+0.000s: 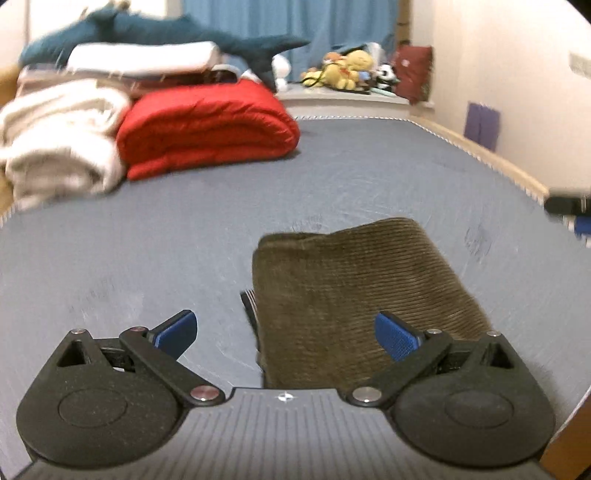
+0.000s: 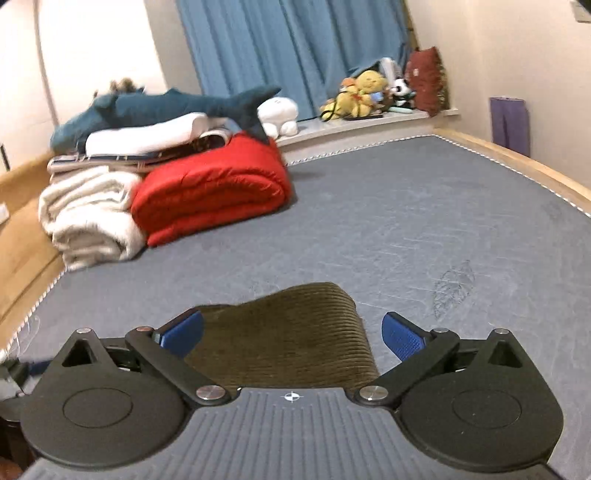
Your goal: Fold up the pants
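Observation:
The olive-brown corduroy pants (image 1: 354, 295) lie folded in a compact bundle on the grey-blue mattress (image 1: 184, 240). My left gripper (image 1: 288, 336) is open just above the near end of the bundle, whose left edge lies between the blue fingertips (image 1: 177, 332). The pants also show in the right wrist view (image 2: 295, 332). My right gripper (image 2: 293, 336) is open over their near end, the bundle lying between its blue pads (image 2: 404, 339). Neither gripper holds anything.
A folded red quilt (image 1: 207, 129), a white blanket (image 1: 55, 144) and a blue plush shark (image 1: 147, 33) are stacked at the far left of the bed. Plush toys (image 1: 343, 70) sit on the window ledge. The wooden bed frame (image 2: 535, 170) runs along the right side.

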`<state>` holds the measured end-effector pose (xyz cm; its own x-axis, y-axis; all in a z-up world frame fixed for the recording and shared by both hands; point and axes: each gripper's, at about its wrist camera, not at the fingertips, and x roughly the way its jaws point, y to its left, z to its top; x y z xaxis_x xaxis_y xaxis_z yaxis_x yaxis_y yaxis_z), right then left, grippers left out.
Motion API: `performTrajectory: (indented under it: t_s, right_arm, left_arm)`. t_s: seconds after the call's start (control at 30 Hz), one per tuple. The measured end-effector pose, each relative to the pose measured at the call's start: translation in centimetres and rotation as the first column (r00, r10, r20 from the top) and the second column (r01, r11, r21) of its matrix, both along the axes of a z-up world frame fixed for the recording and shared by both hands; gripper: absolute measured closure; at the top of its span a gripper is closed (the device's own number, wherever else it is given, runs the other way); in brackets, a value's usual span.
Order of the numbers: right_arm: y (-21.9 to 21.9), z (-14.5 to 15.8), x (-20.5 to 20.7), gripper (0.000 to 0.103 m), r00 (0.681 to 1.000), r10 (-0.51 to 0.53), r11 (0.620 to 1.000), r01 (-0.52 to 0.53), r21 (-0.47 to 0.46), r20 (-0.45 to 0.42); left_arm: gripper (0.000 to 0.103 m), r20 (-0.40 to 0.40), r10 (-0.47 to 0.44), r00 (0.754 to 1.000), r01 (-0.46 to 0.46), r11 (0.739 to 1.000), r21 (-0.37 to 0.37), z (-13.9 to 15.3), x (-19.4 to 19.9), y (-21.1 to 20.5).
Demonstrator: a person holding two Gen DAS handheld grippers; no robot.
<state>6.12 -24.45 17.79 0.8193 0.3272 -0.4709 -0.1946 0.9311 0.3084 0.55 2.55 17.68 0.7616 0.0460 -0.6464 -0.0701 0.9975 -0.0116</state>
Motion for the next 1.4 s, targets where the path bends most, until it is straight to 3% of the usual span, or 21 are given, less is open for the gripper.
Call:
performTrajectory:
  t_s: [0.1,0.2,0.27,0.33,0.4,0.53,0.7,1.4]
  right_arm:
    - [0.5,-1.8,-0.4,0.001,1.000,-0.011,0.998,0.011,-0.061,-0.011]
    - [1.2,-5.7,-0.3,0.001,0.999,-0.002,0.990,-0.002,-0.142,-0.032]
    - [1.5,-8.5,0.4,0.001,0.992,-0.029,0.984,0.007,-0.176,-0.122]
    - [1.8,-9.8,1.6,0.001,0.973,-0.023,0.990,-0.009,-0.138,-0.228]
    - [2.0,-9.8,2.2,0.001,0.973,0.015,0.993,-0.041,-0.113,-0.229]
    - [2.7,-10.2,3.0,0.001,0.978,-0.015,0.980,-0.027,-0.199,-0.207]
    - [3.1,-10.8,4.2,0.001,0.968,0.014,0.986,-0.055,-0.159,-0.250]
    - [4.1,-10.8,3.0,0.001,0.964,0.055,0.973,-0.110,-0.201,-0.261]
  left_arm:
    - [0.000,-0.015,0.062,0.998,-0.063,0.998,-0.029,-1.7,-0.7,0.0]
    - [0.000,-0.169,0.066,0.983,-0.081,0.993,-0.082,-3.9,-0.2,-0.6]
    - [0.000,-0.190,0.035,0.981,-0.058,0.991,-0.118,-4.4,-0.1,-1.2]
    - [0.000,-0.190,0.026,0.981,-0.038,0.997,-0.060,-4.8,0.2,-2.2]
    - [0.000,-0.190,0.012,0.982,-0.018,0.999,-0.027,-5.1,0.6,-2.9]
    - [0.000,-0.216,0.027,0.976,-0.032,0.999,-0.024,-5.9,2.0,-3.0]
    - [0.000,-0.225,0.020,0.974,-0.027,0.999,-0.030,-6.4,2.6,-3.0]
    - [0.000,-0.247,-0.001,0.969,-0.005,1.000,-0.025,-7.2,2.6,-3.7]
